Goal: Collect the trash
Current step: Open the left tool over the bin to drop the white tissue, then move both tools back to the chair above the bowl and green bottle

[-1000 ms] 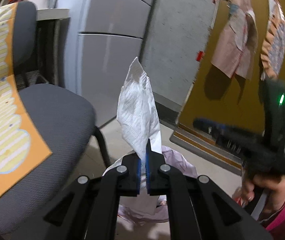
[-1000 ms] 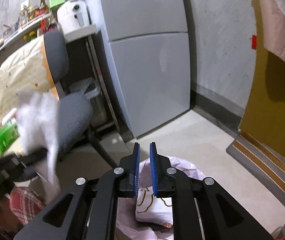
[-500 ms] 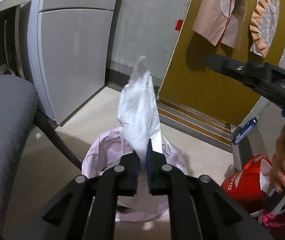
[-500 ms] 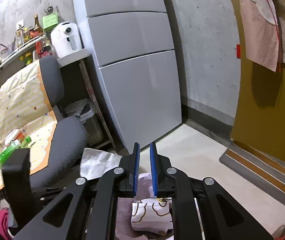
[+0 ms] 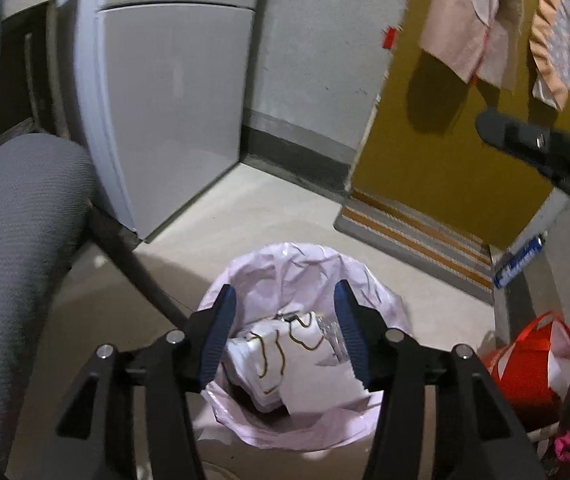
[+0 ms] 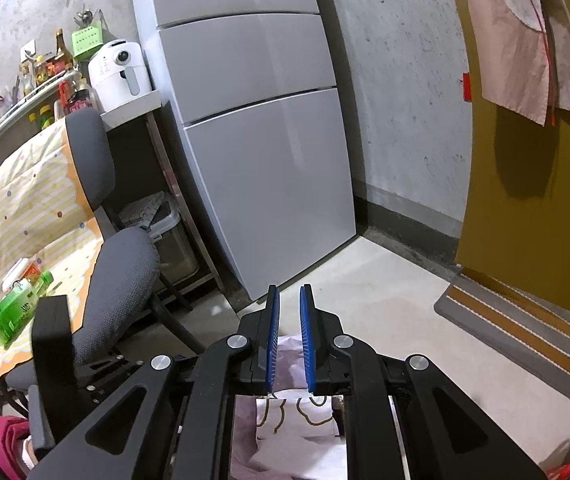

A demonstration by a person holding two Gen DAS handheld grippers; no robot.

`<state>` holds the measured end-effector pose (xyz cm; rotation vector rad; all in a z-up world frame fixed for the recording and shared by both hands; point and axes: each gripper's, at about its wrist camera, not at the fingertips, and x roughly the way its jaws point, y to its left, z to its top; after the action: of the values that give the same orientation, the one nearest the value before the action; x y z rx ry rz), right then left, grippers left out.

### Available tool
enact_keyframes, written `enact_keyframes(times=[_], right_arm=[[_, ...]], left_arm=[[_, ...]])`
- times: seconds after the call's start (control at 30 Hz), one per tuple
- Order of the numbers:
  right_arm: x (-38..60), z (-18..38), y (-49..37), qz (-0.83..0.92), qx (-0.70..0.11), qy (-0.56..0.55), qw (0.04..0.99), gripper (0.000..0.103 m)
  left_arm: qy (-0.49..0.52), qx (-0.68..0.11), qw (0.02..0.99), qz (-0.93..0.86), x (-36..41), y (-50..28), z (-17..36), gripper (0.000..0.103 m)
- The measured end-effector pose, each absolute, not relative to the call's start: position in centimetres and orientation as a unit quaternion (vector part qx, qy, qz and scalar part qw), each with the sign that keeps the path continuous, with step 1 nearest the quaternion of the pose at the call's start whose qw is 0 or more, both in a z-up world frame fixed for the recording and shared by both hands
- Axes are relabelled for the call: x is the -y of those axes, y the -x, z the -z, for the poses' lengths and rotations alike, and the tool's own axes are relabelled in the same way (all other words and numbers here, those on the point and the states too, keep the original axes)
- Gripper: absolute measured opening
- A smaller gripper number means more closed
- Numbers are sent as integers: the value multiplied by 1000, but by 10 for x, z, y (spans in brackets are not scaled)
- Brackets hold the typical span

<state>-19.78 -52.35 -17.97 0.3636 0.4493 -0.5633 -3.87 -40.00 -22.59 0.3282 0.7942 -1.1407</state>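
My left gripper [image 5: 283,294] hangs open right over a trash bin lined with a pink bag [image 5: 285,264]. Nothing is between its blue pads. Inside the bin lie a white paper with brown squiggles [image 5: 281,344] and a plain white tissue [image 5: 317,384] on top of it. My right gripper [image 6: 289,300] is held higher, to the right of the bin, with its pads close together and nothing between them. Under it in the right wrist view I see the pink bag [image 6: 285,350] and the squiggle paper [image 6: 293,416]. A green bottle [image 6: 15,310] lies on a yellow tablecloth at the left.
A grey office chair [image 5: 17,220] stands left of the bin, a grey fridge [image 5: 173,100] behind it. A striped doormat [image 5: 417,232] lies before a yellow door. A red bag [image 5: 525,368] sits right of the bin, next to a person's hand.
My left gripper has opened and the white tissue it held has dropped into the bin. The right gripper has risen a little and stayed shut.
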Motion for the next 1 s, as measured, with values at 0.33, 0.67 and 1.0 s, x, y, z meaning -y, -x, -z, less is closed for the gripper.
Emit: enact_keyframes(times=[0.33,0.67,1.0], right_arm=[[500,167,180,249,-206,-171,931,13],[429,140,114,148,-205,-131,959,30],[332,120,37,37,-217,-74,973,67]], left_arm=[[-97,-320,813,476,340,17,185,50],[-87,-294,873,379,246,-8,143,66],[-37,-282,933,220,107,-45,116,73]])
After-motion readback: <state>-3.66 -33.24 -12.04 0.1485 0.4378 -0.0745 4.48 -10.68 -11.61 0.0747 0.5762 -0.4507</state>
